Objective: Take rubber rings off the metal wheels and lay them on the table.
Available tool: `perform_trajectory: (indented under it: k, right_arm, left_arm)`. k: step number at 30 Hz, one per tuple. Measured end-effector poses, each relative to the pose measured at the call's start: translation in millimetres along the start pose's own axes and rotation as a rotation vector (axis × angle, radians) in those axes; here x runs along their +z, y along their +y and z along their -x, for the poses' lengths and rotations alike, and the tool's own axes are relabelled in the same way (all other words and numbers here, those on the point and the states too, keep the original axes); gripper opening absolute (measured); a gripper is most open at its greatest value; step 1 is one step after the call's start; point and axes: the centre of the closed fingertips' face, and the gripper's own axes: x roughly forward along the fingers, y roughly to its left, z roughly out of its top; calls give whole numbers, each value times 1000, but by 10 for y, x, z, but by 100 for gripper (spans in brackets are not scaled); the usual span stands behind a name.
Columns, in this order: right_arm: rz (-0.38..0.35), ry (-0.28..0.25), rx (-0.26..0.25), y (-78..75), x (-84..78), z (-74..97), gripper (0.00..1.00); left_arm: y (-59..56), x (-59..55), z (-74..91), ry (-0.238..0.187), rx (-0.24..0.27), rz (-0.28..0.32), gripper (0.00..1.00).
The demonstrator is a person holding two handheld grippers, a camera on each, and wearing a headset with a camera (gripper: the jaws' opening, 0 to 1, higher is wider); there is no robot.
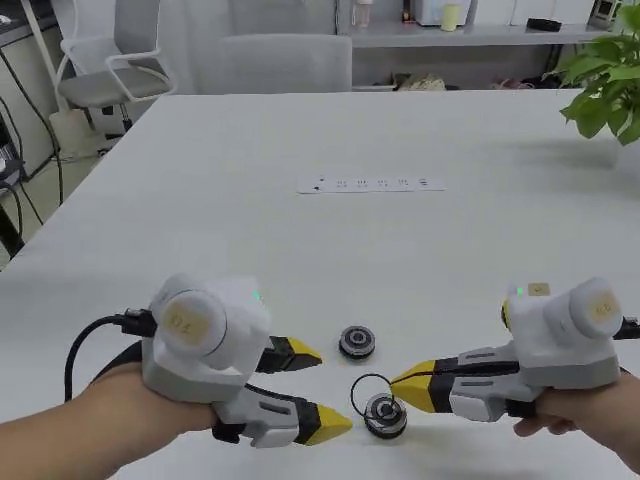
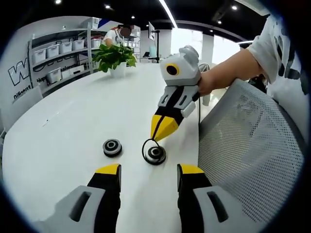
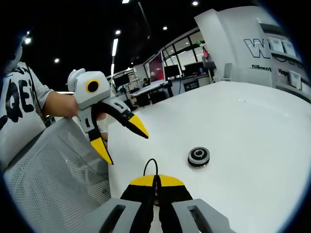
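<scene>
I'm looking across a broad white table (image 1: 300,230), with a white power strip (image 1: 370,184) lying flat near its middle. Past the far edge I see a grey office chair (image 1: 105,75) on the left and a leafy green plant (image 1: 605,85) on the right. A grey mesh chair back (image 2: 252,145) stands at the near edge. Wall shelving (image 2: 60,56) carries white bins, and strip lights (image 2: 167,12) glow on a dark ceiling.
</scene>
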Motion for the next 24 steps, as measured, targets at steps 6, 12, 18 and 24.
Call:
perform_trajectory:
  k: [6, 12, 18, 24]
  right_arm:
    - [28, 12, 13, 12, 80, -120, 0]
    - [49, 30, 24, 10, 114, -225, 0]
    - [73, 52, 34, 21, 106, -342, 0]
    - [95, 82, 36, 21, 57, -413, 0]
  left_arm:
    - [54, -20, 118, 0, 27, 12, 50]
    - [125, -47, 222, -9, 57, 40, 54]
    - [184, -87, 298, -9, 83, 55, 55]
    - [177, -114, 312, -5, 89, 60, 56]
